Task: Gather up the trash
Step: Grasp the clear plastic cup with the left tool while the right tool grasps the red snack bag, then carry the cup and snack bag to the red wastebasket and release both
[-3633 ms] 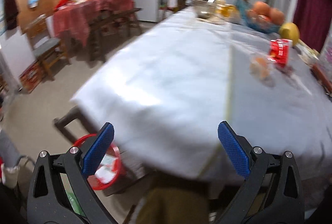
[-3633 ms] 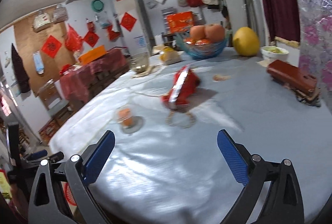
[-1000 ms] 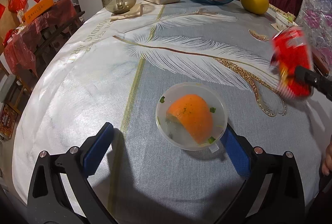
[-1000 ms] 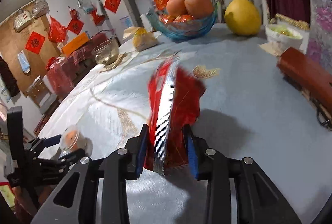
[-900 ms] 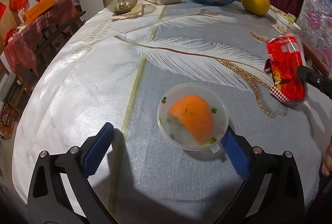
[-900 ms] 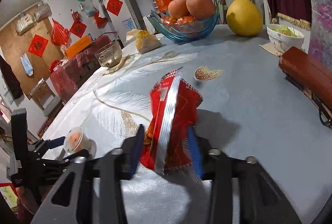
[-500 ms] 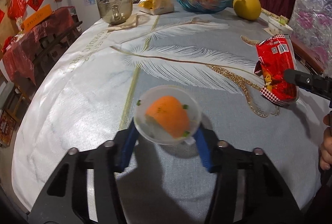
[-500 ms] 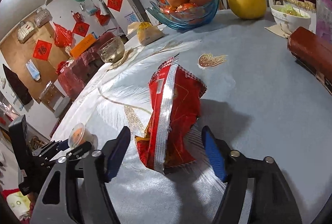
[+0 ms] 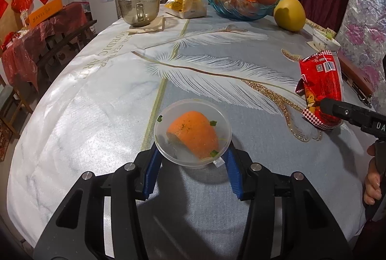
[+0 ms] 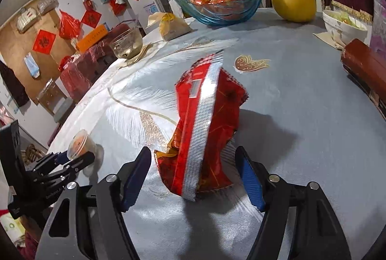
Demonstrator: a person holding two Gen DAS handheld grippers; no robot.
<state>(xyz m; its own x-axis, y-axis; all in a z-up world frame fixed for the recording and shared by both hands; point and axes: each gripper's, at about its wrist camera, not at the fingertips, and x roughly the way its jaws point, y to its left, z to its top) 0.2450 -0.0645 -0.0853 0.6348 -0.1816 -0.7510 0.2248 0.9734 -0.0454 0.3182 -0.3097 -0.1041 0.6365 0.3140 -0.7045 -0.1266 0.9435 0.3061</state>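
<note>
While the left gripper point(image 9: 191, 163) clamps the clear plastic cup point(image 9: 192, 132) at frame centre, the right gripper point(image 10: 194, 178) is closing around the red snack bag point(image 10: 207, 129), pads not yet touching; it likely must finish pinching before lifting.

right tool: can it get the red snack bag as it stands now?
Probably yes. The crumpled red foil snack bag stands between the right tool's blue pads, which are closing but not yet touching it. Nothing else on the feather-print tablecloth crowds it.
</note>
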